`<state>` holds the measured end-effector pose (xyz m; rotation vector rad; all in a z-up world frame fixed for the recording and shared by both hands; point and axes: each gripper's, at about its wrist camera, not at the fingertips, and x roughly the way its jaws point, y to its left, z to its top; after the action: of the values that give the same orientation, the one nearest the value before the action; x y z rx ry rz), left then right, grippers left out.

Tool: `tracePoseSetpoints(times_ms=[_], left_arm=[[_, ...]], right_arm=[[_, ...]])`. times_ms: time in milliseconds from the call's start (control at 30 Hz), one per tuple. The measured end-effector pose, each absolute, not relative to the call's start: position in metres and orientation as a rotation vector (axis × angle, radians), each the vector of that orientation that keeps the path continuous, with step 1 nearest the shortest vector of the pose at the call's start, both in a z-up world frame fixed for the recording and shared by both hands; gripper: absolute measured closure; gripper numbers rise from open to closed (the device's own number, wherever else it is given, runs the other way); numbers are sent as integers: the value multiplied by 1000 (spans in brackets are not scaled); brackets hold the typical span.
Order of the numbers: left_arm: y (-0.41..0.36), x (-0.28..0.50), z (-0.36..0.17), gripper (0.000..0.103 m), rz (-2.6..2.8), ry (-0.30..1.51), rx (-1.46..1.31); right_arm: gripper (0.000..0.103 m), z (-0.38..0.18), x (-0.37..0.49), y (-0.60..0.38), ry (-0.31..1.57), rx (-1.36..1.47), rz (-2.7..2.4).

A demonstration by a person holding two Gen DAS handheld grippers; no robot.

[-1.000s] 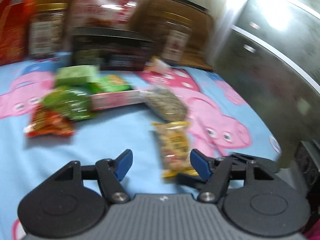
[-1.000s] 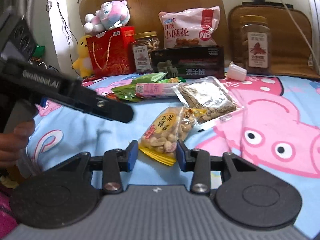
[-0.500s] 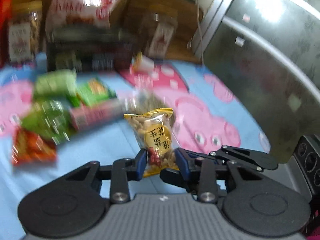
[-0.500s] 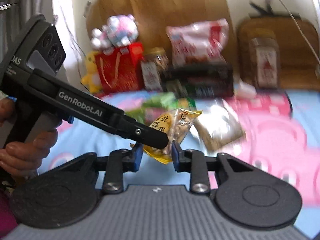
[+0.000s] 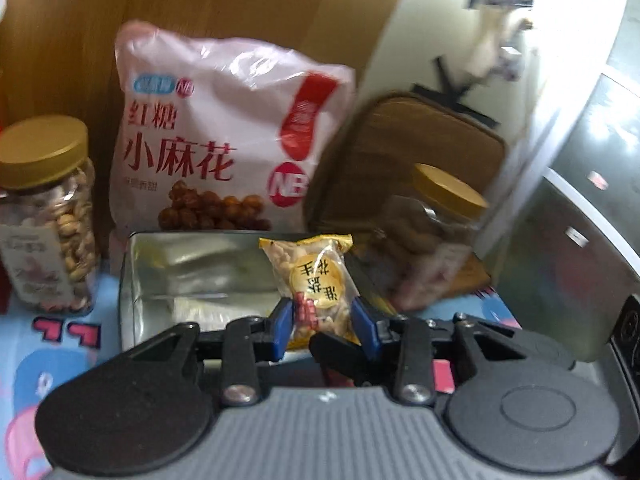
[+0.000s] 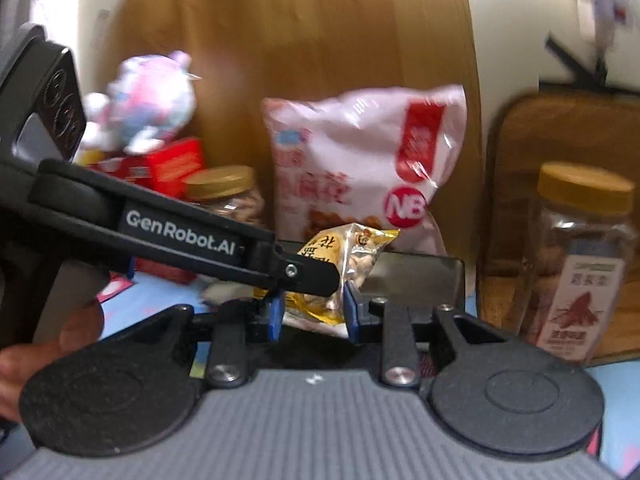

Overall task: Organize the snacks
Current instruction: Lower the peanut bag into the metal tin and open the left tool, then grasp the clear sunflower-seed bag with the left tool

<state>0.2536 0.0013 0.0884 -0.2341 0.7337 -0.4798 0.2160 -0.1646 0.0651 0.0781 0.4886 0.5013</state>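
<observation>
Both tools hold the same little yellow peanut packet (image 5: 316,286). The left tool (image 5: 324,330) has its blue pads pressed on the bottom of the packet, one on each side, open only a little. The right tool (image 6: 312,310) pinches the packet too, also open only a little. In the left view the right tool's black finger (image 5: 340,350) pokes in low, just right of the middle. In the right view the left tool reaches in from the left edge as a long black bar.

The packet sits in the middle of both frames, up in the air, right in front of an open shiny tin box (image 5: 192,272). Some pale wrapped things lie inside the box already.

I think this step is: carry the snack to the box. The packet looks close to the box's near edge, maybe just over it; I cannot tell for sure.

Next, the packet needs to go over the open box, a bit to the left where there is room. Then both tools need to open so it drops in. The nut jar (image 5: 48,220) at left and the brown jar (image 5: 432,236) at right stand near, so go gently.
</observation>
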Motion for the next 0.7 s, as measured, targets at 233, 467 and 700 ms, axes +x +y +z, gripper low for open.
tracePoseSetpoints(times_ms=[233, 467, 700], left_arm=[[-6, 296, 55, 69, -432, 795, -200], [-6, 294, 46, 63, -378, 783, -164], [8, 257, 66, 62, -369, 715, -170]], right_arm=[[66, 40, 239, -151, 592, 25, 473], [52, 42, 229, -151, 553, 5, 466], [52, 54, 203, -159, 538, -9, 461]])
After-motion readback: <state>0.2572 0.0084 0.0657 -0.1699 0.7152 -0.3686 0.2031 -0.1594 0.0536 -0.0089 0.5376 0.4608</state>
